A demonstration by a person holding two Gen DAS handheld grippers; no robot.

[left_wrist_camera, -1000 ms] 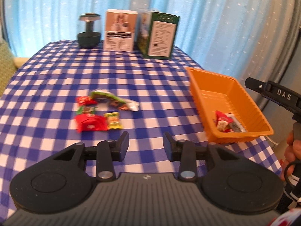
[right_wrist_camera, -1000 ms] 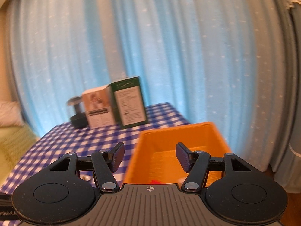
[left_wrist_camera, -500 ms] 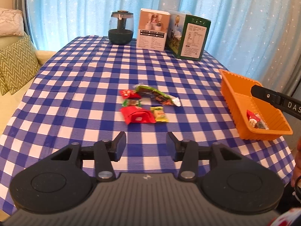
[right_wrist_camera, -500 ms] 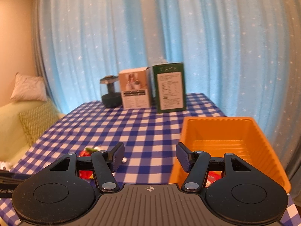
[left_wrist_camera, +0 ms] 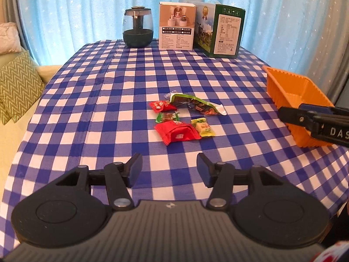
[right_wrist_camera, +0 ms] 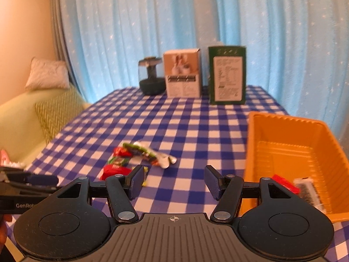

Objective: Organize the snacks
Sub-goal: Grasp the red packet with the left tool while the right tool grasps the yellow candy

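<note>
1. Blue-and-white checked cloth [left_wrist_camera: 109, 100] fills the left wrist view. On it, near the middle, lies a cluster of snacks: a red packet [left_wrist_camera: 177, 132], a small yellow-green sweet [left_wrist_camera: 203, 127], a red candy [left_wrist_camera: 161, 106], a green-wrapped candy [left_wrist_camera: 167, 117] and a long green wrapper [left_wrist_camera: 196, 103]. They sit close together, some touching, probably so that either hand can reach them. The left gripper [left_wrist_camera: 169, 170] hangs short of the red packet with nothing between its jaws, which are opening, likely in readiness for that nearest packet. The orange tray [left_wrist_camera: 283, 83] stands at the right edge of the table, partly hidden by the right gripper's finger [left_wrist_camera: 305, 116].

2. Compared with a second ago, this view has swung away from the tray to put the snack cluster ahead, and the jaws stand wider.

3. In the right wrist view, the right gripper [right_wrist_camera: 174, 182] is released, empty and part-open, above bare cloth between the cluster and the tray. Inside the tray's near end lie a red snack [right_wrist_camera: 283, 184] and a dark-and-white one [right_wrist_camera: 307, 191]. A humidifier [right_wrist_camera: 151, 78] and two boxes [right_wrist_camera: 183, 74] stand at the far edge, clear of the work.

4. A second ago this view looked high over the tray; now it points lower, showing the snacks.
</note>
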